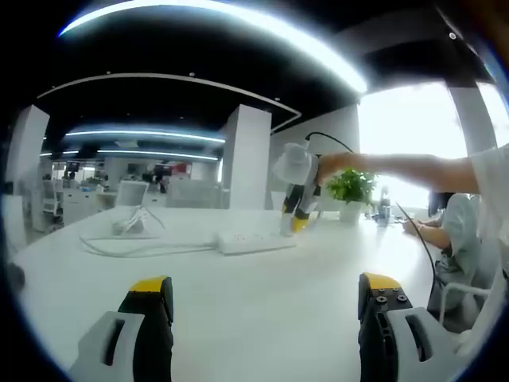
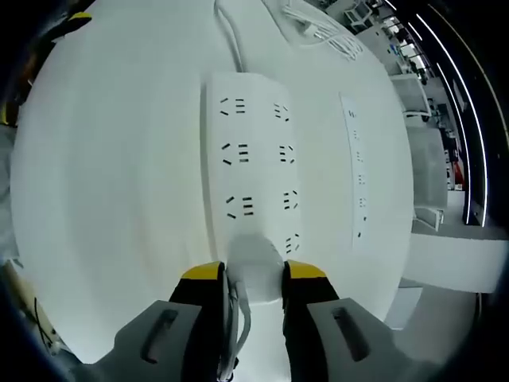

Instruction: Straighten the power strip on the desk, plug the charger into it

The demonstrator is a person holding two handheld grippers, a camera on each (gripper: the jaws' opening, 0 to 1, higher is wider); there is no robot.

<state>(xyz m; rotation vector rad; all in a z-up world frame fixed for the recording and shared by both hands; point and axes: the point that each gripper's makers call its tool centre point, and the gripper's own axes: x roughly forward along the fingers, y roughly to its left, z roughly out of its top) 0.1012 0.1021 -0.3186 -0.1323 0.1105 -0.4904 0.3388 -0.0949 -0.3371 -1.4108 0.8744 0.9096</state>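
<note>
you hold the left gripper (image 1: pixel 262 306) low over the desk (image 1: pixel 238 318), well short of the strip (image 1: pixel 254 241), jaws spread wide and empty. keep it clear, or use it to pin the strip if that slides. beyond the strip your right gripper (image 2: pixel 254 274) is clenched on the charger (image 2: pixel 254 267) at the strip's near end, above the nearest socket. line the prongs up square, then press straight down; whether they are seated is hidden.

You've got a white strip (image 2: pixel 253 159) w/ black slots on a white desk (image 2: pixel 111 175), white charger (image 2: pixel 254 267), yellow-tipped black grippers (image 2: pixel 253 274), green plant (image 1: pixel 351 188).
</note>
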